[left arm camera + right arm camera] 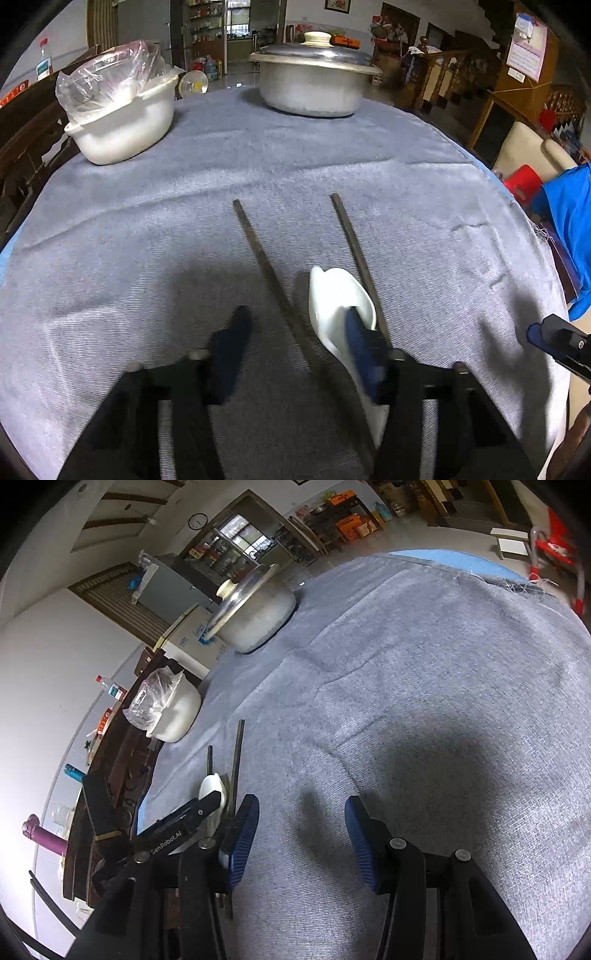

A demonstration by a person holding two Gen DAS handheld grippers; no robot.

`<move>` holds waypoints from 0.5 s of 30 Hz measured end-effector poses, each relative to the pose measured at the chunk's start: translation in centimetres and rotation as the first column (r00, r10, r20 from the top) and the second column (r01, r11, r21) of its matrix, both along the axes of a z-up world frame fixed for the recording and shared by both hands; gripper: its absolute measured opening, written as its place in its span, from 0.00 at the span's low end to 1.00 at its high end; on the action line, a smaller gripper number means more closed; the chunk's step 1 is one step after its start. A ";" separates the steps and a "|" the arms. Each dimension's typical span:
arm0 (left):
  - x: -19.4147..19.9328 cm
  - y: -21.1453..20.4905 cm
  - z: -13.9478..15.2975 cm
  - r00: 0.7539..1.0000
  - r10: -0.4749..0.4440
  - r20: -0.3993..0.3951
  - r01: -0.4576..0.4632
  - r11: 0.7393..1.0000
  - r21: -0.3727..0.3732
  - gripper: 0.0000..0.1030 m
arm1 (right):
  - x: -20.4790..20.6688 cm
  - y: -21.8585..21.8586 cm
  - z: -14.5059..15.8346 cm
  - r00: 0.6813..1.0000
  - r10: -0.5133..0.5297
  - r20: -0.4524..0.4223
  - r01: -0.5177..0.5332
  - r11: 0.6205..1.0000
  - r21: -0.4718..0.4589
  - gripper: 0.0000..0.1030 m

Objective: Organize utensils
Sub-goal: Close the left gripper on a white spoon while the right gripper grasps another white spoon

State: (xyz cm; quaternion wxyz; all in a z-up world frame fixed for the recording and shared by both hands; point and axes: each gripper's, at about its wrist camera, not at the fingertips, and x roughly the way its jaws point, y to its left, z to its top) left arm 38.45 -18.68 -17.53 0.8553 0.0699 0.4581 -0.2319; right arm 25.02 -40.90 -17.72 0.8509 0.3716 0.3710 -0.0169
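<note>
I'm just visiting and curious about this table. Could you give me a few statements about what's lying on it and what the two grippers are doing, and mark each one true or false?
1. A white spoon lies between two dark chopsticks. True.
2. The metal pot has no lid. False: a lid with a pale knob covers it.
3. The right gripper holds a chopstick. False: nothing is between its open fingers.
4. The white bowl has a clear plastic bag in it. True.
5. The left gripper straddles the left chopstick. True.
</note>
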 end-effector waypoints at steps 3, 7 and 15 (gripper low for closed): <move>0.4 1.2 0.2 1.000 0.008 -0.019 -0.009 1.000 -0.028 0.22 | 0.4 0.4 0.0 1.000 0.012 -0.002 -0.012 1.000 -0.005 0.50; 0.3 3.1 0.8 1.000 0.016 -0.007 -0.016 0.998 -0.064 0.13 | 1.0 1.1 0.0 0.999 0.035 -0.005 -0.035 0.999 -0.017 0.50; 0.4 5.6 1.0 1.000 0.006 -0.016 -0.007 0.998 -0.069 0.13 | 5.4 3.9 0.9 0.969 0.243 0.035 -0.242 0.970 -0.030 0.50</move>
